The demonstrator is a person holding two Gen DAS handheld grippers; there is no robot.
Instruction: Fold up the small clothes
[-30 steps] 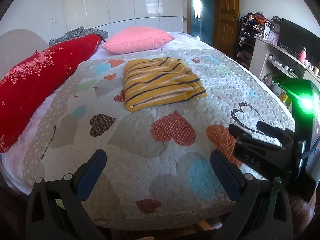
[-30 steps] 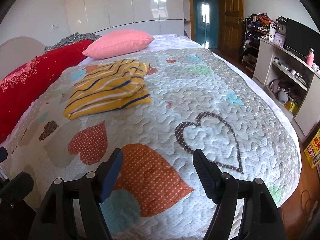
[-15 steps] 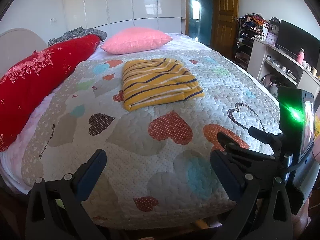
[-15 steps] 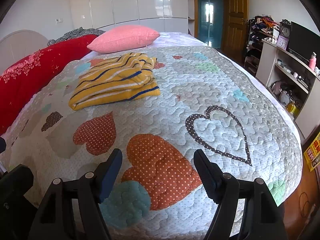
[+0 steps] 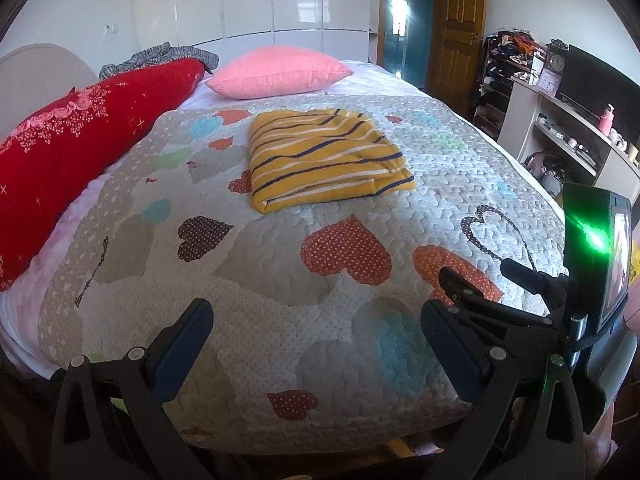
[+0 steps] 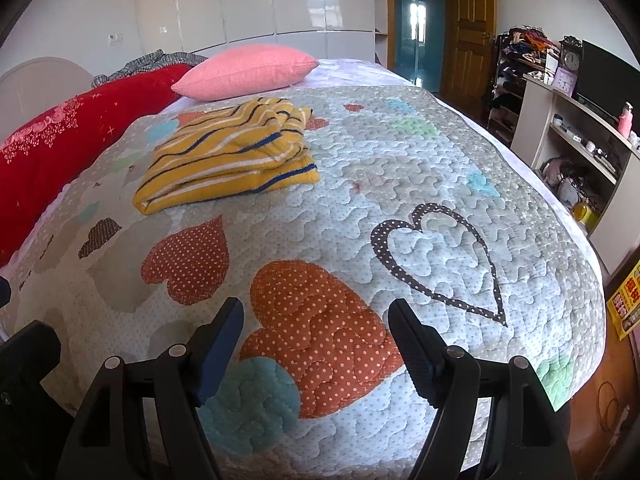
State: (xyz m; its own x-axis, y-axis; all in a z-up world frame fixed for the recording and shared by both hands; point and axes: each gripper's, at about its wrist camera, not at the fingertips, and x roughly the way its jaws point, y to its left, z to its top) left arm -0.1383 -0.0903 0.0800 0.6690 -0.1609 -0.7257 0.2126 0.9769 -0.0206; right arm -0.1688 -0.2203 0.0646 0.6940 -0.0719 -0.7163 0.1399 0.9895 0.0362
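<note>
A yellow striped garment (image 5: 324,164) lies folded into a thick rectangle on the heart-patterned quilt (image 5: 280,288), well ahead of both grippers. The right wrist view has the same folded garment (image 6: 232,156) at the upper left. My left gripper (image 5: 316,328) hovers over the near end of the bed, jaws wide apart, nothing between them. My right gripper (image 6: 316,328) is likewise open and empty above an orange heart patch. The right gripper's body (image 5: 532,312) with its green-lit screen appears at the right edge of the left wrist view.
A pink pillow (image 5: 276,72) and a long red bolster (image 5: 80,136) lie at the bed's head and left side. White wardrobes (image 5: 248,0) stand behind. A shelf unit with a TV (image 6: 592,120) and a wooden door (image 6: 472,32) are on the right.
The right gripper's body has shifted a little in the left wrist view, and the right view has drifted slightly. The folded garment has not moved. Both grippers stay open.
</note>
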